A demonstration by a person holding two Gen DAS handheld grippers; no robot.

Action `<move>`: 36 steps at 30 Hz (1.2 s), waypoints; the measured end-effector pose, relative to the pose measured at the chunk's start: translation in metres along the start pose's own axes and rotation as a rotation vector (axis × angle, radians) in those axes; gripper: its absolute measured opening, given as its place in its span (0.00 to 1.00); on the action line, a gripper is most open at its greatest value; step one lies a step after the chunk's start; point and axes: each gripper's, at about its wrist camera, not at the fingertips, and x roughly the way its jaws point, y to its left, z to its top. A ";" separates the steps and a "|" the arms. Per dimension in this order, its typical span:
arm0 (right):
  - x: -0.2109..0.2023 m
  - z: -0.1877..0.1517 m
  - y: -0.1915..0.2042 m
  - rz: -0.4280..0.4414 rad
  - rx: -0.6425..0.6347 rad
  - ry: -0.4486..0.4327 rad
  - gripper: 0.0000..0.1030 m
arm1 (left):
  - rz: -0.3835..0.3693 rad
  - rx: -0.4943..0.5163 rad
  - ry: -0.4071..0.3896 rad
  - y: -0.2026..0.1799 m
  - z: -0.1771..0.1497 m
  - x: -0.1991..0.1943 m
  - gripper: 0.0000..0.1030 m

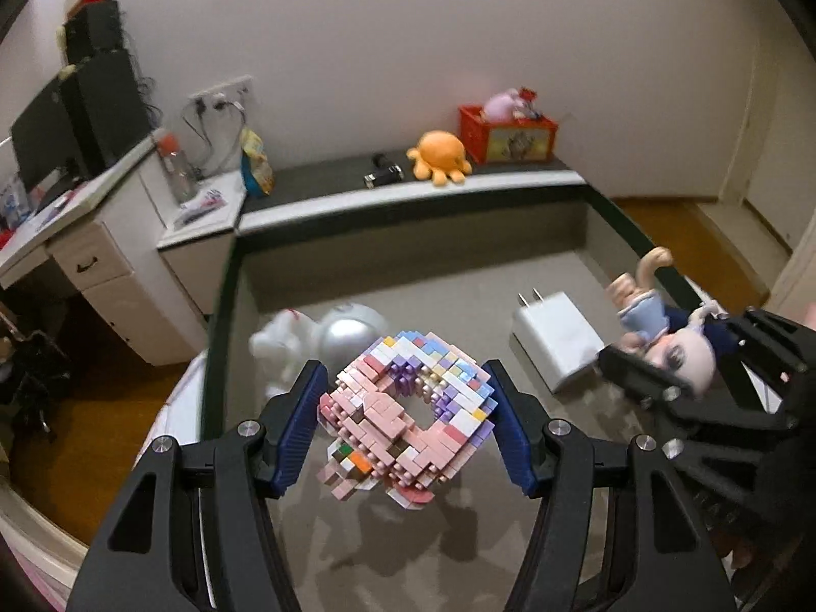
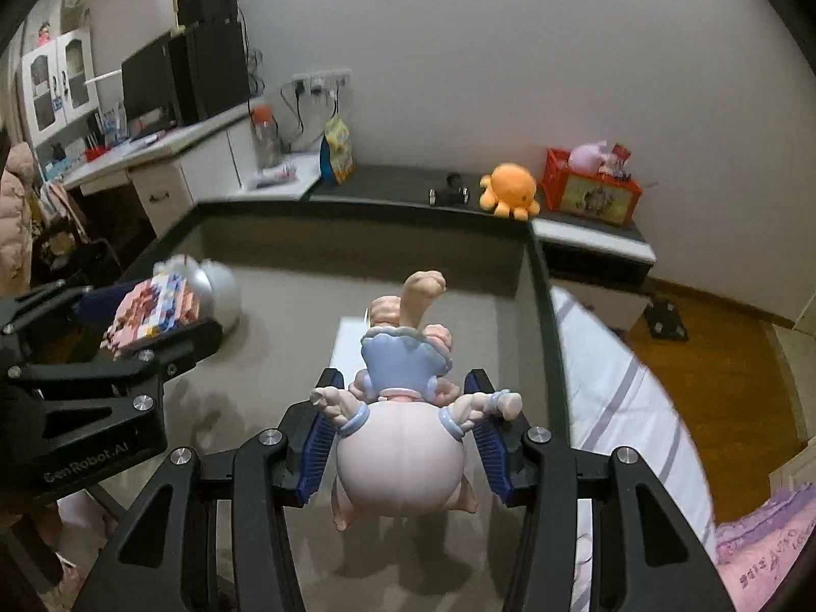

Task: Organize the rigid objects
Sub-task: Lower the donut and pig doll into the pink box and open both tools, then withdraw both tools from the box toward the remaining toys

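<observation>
Both wrist fisheyes tilt down (close-up) over the shared grey bin (image 1: 602,234), facing the wall.

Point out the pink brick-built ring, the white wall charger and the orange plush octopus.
pink brick-built ring (image 1: 408,408): left wrist view, pink left side.
white wall charger (image 1: 556,341): left wrist view, top face.
orange plush octopus (image 2: 512,186): right wrist view, head.

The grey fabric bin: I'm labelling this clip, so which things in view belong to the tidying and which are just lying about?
Job:
pink brick-built ring in left gripper
pale-haired doll in blue dress in right gripper
grey fabric bin
white plug charger
silver-bellied white figure

Lying about:
orange plush octopus
red crate
</observation>
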 end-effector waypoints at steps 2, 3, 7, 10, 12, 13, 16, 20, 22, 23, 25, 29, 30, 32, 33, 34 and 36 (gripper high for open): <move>-0.001 -0.003 0.000 -0.008 -0.003 0.012 0.49 | 0.020 0.018 0.027 -0.007 0.000 0.006 0.61; -0.001 -0.003 0.000 -0.024 -0.009 0.019 0.49 | 0.015 0.026 0.047 -0.011 0.001 0.011 0.61; 0.013 -0.002 0.003 -0.068 -0.049 0.121 0.50 | 0.029 0.056 0.106 -0.021 -0.004 0.024 0.61; 0.011 0.000 0.006 -0.081 -0.062 0.139 0.50 | 0.042 0.059 0.101 -0.022 -0.005 0.021 0.62; 0.008 -0.001 0.005 -0.076 -0.053 0.136 0.50 | 0.053 0.056 0.091 -0.019 -0.003 0.019 0.72; 0.007 -0.001 0.006 -0.075 -0.049 0.132 0.51 | 0.076 0.056 0.081 -0.017 -0.004 0.014 0.75; -0.003 -0.001 0.007 -0.060 -0.040 0.079 0.60 | 0.103 0.033 0.019 -0.008 -0.005 -0.005 0.87; -0.043 0.001 0.011 -0.083 -0.042 -0.036 0.82 | 0.085 -0.014 -0.071 0.010 -0.009 -0.044 0.95; -0.069 0.003 0.013 -0.072 -0.034 -0.093 0.82 | 0.047 -0.045 -0.128 0.016 -0.017 -0.073 0.95; -0.082 0.001 0.015 -0.066 -0.032 -0.120 0.82 | 0.038 -0.060 -0.155 0.017 -0.021 -0.086 0.95; -0.109 -0.005 0.021 -0.047 -0.030 -0.182 0.82 | 0.036 -0.084 -0.239 0.018 -0.034 -0.120 0.96; -0.161 -0.029 0.038 -0.031 -0.037 -0.320 0.82 | 0.037 -0.112 -0.380 0.015 -0.063 -0.175 1.00; -0.176 -0.039 0.042 -0.028 -0.040 -0.358 0.83 | 0.033 -0.114 -0.406 0.015 -0.070 -0.186 1.00; -0.194 -0.051 0.049 -0.053 -0.047 -0.413 0.92 | 0.038 -0.120 -0.476 0.010 -0.090 -0.211 1.00; -0.203 -0.059 0.052 -0.065 -0.051 -0.436 0.97 | 0.047 -0.125 -0.504 0.009 -0.098 -0.221 1.00; -0.215 -0.070 0.056 -0.077 -0.059 -0.463 1.00 | 0.052 -0.134 -0.538 0.008 -0.110 -0.234 1.00; -0.230 -0.087 0.060 -0.082 -0.048 -0.507 1.00 | 0.027 -0.132 -0.565 0.005 -0.130 -0.252 1.00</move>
